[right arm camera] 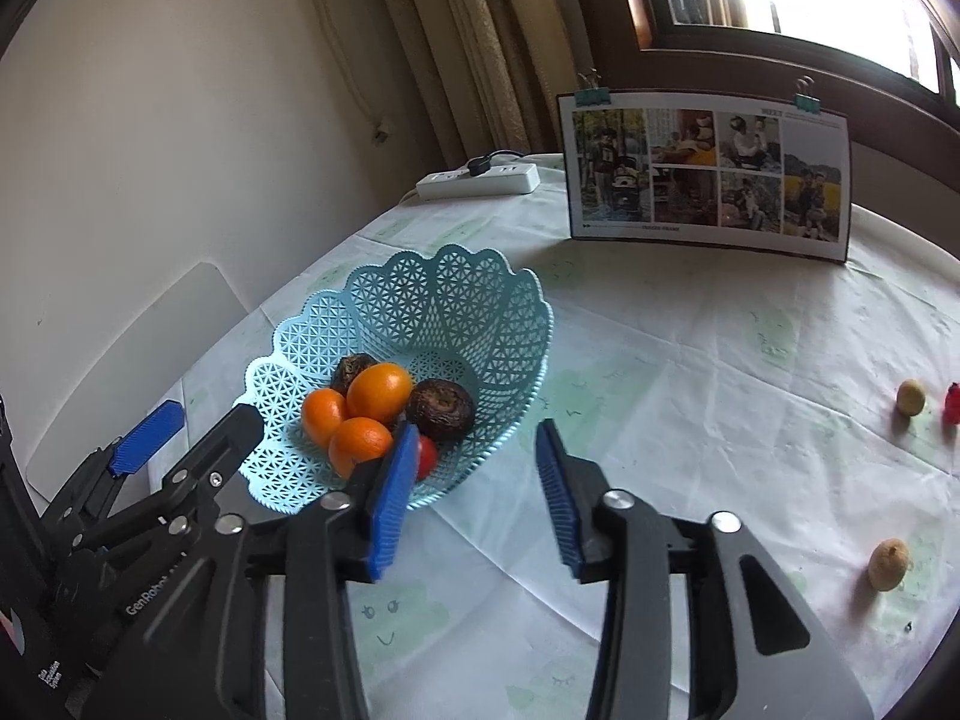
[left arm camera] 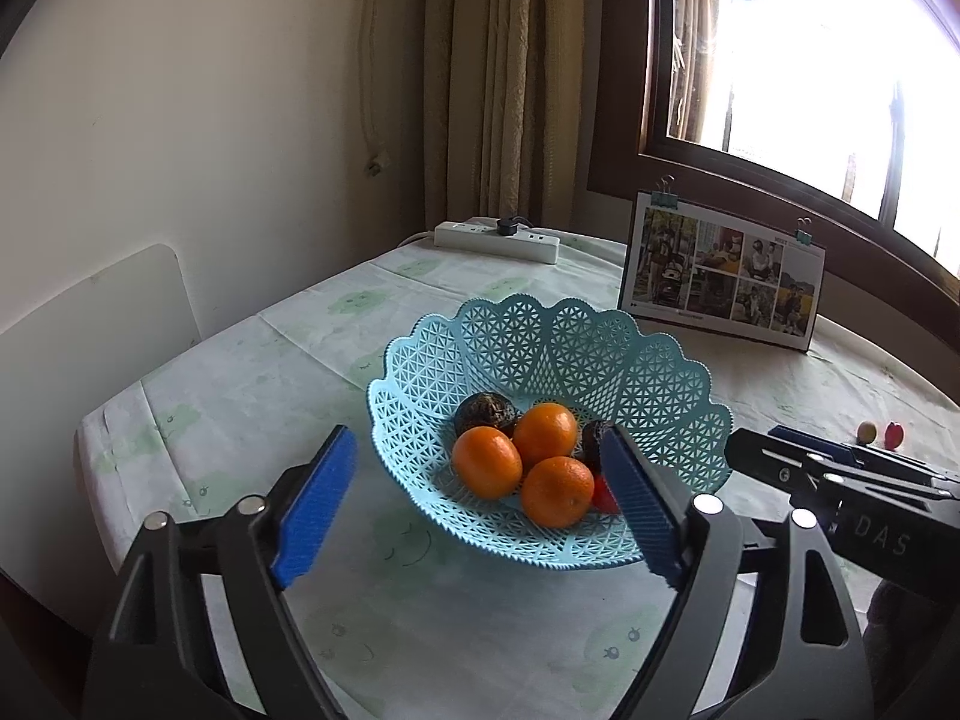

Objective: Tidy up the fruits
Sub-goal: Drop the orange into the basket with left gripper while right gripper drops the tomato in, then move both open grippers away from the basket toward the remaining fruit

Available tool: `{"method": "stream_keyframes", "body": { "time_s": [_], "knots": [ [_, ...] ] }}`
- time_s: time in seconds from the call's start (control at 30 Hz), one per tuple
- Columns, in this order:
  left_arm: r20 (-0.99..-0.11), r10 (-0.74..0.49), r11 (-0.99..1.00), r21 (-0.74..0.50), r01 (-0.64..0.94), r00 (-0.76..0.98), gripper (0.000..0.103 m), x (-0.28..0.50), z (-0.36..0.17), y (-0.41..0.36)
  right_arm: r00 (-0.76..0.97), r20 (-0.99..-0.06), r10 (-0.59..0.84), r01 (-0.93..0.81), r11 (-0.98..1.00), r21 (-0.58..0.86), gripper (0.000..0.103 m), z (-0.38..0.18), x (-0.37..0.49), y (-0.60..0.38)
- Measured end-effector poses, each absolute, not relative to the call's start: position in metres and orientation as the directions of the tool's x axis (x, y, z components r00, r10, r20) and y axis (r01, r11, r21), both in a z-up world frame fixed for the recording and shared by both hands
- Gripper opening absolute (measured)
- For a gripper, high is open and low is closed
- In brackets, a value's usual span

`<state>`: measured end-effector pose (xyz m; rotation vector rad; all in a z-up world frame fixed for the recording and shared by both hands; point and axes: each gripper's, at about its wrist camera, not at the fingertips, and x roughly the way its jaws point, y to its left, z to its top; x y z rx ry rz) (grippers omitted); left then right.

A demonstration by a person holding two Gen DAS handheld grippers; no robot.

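Both tongs, left (left arm camera: 480,504) & right (right arm camera: 477,495), hung spread & empty by the pale-blue lattice plastic basket (left arm camera: 600,342). Only right view showed a third loose fruit, tan round one (right arm camera: 888,564), on worktop.

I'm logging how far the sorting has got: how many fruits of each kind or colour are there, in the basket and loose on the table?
In the blue basket:
Oranges: 3
Dark brown fruits: 2
Small red fruit: 1
Loose on the tablecloth:
Small tan fruits: 2
Small red fruit: 1
Total: 9
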<state>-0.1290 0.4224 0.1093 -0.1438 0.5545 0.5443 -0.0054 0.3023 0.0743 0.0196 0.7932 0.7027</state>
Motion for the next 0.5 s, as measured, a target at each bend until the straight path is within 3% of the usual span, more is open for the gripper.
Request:
{"method": "stream_keyframes", "body": {
  "time_s": [0.23, 0.43, 0.5],
  "knots": [
    [-0.523, 0.429, 0.87, 0.021, -0.492, 0.737, 0.1, -0.124, 0.112, 0.408, 0.513, -0.661, 0.548, -0.51, 0.814, 0.278, 0.046, 0.065, 0.001, 0.276],
    [-0.517, 0.399, 0.893, 0.033, -0.449, 0.757, 0.1, -0.116, 0.114, 0.39, 0.543, -0.666, 0.512, -0.447, 0.847, 0.288, 0.047, 0.06, 0.007, 0.242],
    [-0.516, 0.388, 0.901, 0.038, -0.432, 0.764, 0.1, -0.113, 0.115, 0.383, 0.555, -0.666, 0.499, -0.42, 0.859, 0.293, 0.051, 0.058, 0.008, 0.228]
  ]
}}
